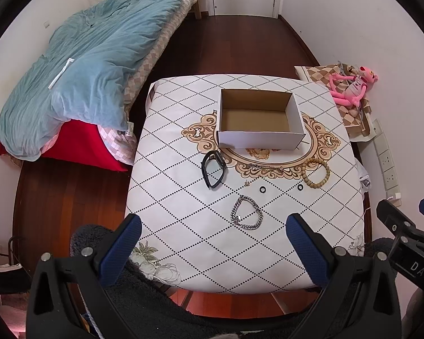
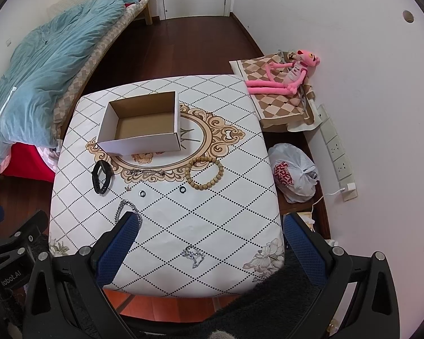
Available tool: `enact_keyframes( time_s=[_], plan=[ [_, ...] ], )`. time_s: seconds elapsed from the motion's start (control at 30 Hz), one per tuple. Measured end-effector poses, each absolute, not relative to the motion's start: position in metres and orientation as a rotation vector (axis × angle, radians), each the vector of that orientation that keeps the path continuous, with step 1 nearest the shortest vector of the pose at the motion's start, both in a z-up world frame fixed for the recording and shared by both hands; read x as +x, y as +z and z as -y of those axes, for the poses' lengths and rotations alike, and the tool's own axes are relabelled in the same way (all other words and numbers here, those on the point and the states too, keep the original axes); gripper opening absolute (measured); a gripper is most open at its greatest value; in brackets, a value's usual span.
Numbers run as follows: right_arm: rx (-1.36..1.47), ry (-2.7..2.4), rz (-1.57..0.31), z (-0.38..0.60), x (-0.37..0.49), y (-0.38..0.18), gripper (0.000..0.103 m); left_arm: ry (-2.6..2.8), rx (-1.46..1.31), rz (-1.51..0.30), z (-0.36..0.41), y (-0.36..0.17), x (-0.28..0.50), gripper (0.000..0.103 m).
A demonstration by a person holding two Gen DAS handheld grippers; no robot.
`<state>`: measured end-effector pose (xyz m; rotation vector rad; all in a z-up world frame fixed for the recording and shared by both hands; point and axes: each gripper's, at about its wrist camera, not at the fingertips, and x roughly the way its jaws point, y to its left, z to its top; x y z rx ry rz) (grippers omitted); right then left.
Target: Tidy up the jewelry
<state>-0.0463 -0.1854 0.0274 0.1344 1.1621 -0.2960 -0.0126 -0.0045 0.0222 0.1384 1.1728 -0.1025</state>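
An open, empty cardboard box [image 1: 257, 118] [image 2: 144, 125] stands mid-table. In front of it lie a black wristband [image 1: 213, 171] [image 2: 101, 176], a thin chain [image 1: 264, 167] [image 2: 145, 171], a wooden bead bracelet [image 1: 316, 173] [image 2: 205, 173], two small black rings [image 1: 262, 189] [image 1: 300, 187], a tiny earring [image 1: 246, 183], a silver chain bracelet [image 1: 246, 212] [image 2: 127, 207] and a thin silver necklace [image 2: 194, 254] near the front edge. My left gripper [image 1: 213, 243] is open and empty above the table's front. My right gripper [image 2: 209, 243] is open and empty over the necklace.
The small table [image 1: 183, 226] has a white diamond-pattern cloth. A bed with a blue quilt [image 1: 79, 65] is on the left. A pink plush toy [image 2: 285, 76] lies on a side stand to the right, with a plastic bag [image 2: 294, 173] and wall sockets [image 2: 339, 152] beside it.
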Motion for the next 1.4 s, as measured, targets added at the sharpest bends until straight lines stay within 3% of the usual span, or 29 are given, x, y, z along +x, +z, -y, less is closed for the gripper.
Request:
enact_keyframes(
  time_s=[1.17, 1.4],
  plan=[
    [0.139, -0.302, -1.151, 0.183, -0.045, 0.029, 0.103, -0.094, 0.138, -1.171, 0.005, 0.023, -0.013, 0.103],
    [0.182, -0.318, -1.177, 0.193, -0.04, 0.001, 0.103, -0.053, 0.153, -1.192, 0.001, -0.003, -0.001, 0.103]
  ],
)
